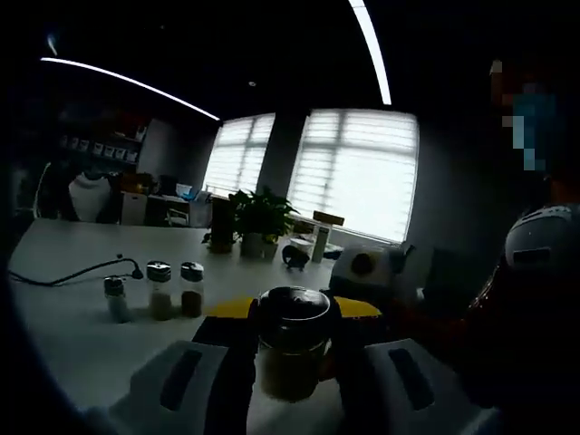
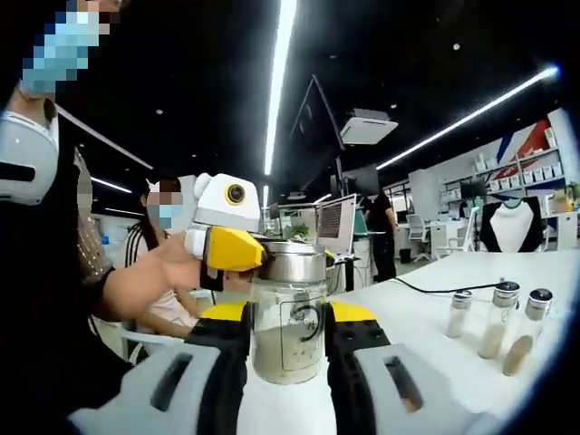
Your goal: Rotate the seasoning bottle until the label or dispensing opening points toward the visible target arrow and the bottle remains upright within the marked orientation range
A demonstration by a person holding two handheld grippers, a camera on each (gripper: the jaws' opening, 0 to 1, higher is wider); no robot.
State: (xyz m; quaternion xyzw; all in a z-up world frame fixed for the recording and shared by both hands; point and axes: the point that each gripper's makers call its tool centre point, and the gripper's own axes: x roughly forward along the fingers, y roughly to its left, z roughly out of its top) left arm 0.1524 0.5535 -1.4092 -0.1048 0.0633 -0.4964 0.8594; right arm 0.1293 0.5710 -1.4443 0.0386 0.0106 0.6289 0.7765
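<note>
Between the right gripper (image 2: 288, 349) jaws stands the seasoning bottle (image 2: 288, 317), upright on the white table (image 2: 426, 317); the left gripper (image 1: 288, 362) clamps it too. Both grip it mid-rotation. Next likely a small, level twist; no arrow visible.

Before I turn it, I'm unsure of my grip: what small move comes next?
Probably a slight upright twist. The seasoning bottle stands on the white table, the right gripper flanks its glass and the left gripper flanks it oppositely. No arrow shows.
</note>
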